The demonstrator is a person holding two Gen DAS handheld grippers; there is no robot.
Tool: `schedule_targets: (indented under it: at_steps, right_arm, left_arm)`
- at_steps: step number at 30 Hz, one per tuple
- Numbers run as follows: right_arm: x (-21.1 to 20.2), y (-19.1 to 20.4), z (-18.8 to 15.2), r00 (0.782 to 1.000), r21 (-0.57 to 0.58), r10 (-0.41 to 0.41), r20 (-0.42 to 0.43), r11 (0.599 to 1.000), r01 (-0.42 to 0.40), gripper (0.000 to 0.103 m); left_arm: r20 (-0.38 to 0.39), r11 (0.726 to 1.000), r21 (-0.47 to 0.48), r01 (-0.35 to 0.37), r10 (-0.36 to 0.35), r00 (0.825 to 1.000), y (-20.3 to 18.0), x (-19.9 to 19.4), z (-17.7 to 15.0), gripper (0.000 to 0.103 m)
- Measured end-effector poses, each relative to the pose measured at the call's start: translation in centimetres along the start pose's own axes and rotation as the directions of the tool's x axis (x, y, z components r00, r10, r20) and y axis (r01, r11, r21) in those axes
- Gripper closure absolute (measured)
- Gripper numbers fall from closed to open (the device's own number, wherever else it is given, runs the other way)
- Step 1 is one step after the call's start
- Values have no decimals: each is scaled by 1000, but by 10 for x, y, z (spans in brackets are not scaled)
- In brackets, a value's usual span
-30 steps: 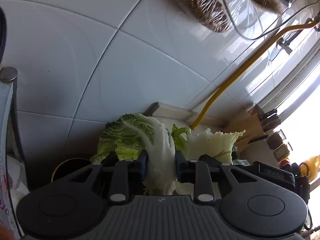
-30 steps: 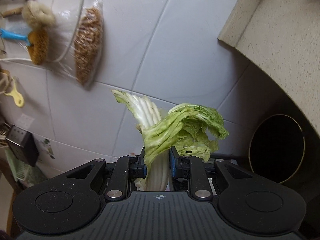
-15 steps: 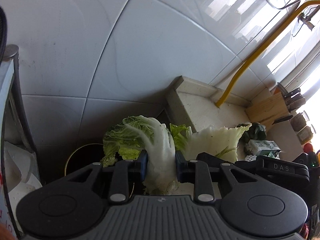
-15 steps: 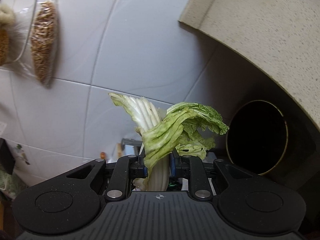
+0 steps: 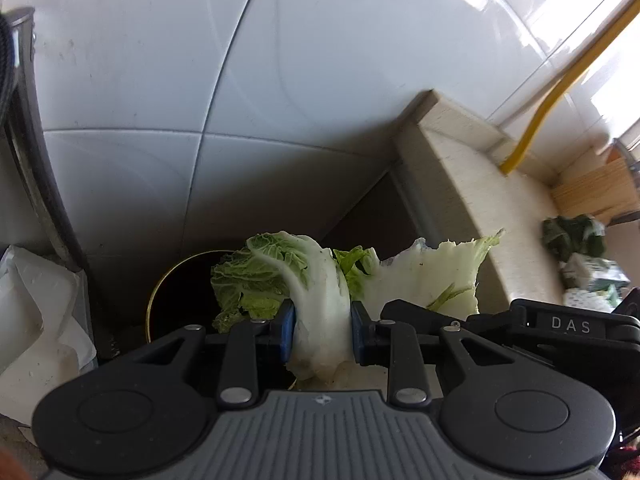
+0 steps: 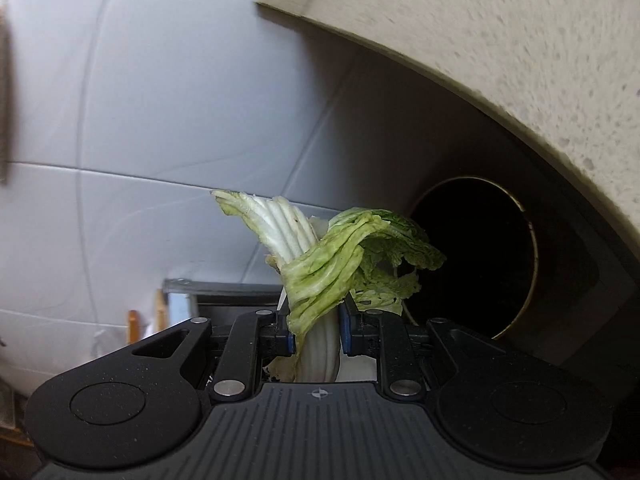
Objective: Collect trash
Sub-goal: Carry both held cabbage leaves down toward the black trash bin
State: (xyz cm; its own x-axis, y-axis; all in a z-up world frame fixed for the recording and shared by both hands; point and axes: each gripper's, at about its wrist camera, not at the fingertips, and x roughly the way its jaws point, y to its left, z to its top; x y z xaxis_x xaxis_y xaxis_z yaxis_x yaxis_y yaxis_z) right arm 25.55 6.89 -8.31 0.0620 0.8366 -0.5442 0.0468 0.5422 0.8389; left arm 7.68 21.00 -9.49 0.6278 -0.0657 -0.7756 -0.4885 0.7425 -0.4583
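White wall tiles (image 5: pixel 320 60) fill the room ahead of both tongs, glossy and crossed by thin grout lines. A pale speckled stone surface (image 5: pixel 480 184) runs to the right of the left tongs and, in the right wrist view, arches above and to the right of the right tongs (image 6: pixel 500 40); its edge drops to a dark cabinet face below. One yellow pipe (image 5: pixel 560 92) rises from the surface along the wall, far right of the left tongs, and one wooden block (image 5: pixel 596 192) stands beyond it beside some green-and-white packages, too blurred to count. One white plastic bag (image 5: pixel 36 320) lies at the far left of the left tongs.

One round dark bin with a gold rim (image 5: pixel 176 300) sits just ahead of the left tongs, slightly to their left; in the right wrist view it lies ahead and to the right (image 6: pixel 476 256).

Two bunches of cabbage leaves are held, one per tool. The left tongs (image 5: pixel 322 336) are clamped on a cabbage leaf (image 5: pixel 316 300) whose green tip droops over the bin mouth. The right tongs (image 6: pixel 316 332) are clamped on a twisted cabbage bundle (image 6: pixel 320 264), its leafy end hanging toward the bin opening
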Motion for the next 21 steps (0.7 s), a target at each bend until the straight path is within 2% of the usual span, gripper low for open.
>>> schedule_targets:
  at_steps: [11, 21]
  right_arm:
    - [48, -10, 5, 993, 11, -116, -24, 993, 116, 76]
    - [76, -11, 5, 968, -99, -247, -40, 965, 242, 76]
  left_arm:
    - [-18, 993, -8, -120, 120, 993, 6, 35, -7, 79]
    - [-61, 985, -28, -171, 170, 984, 25, 62, -14, 79]
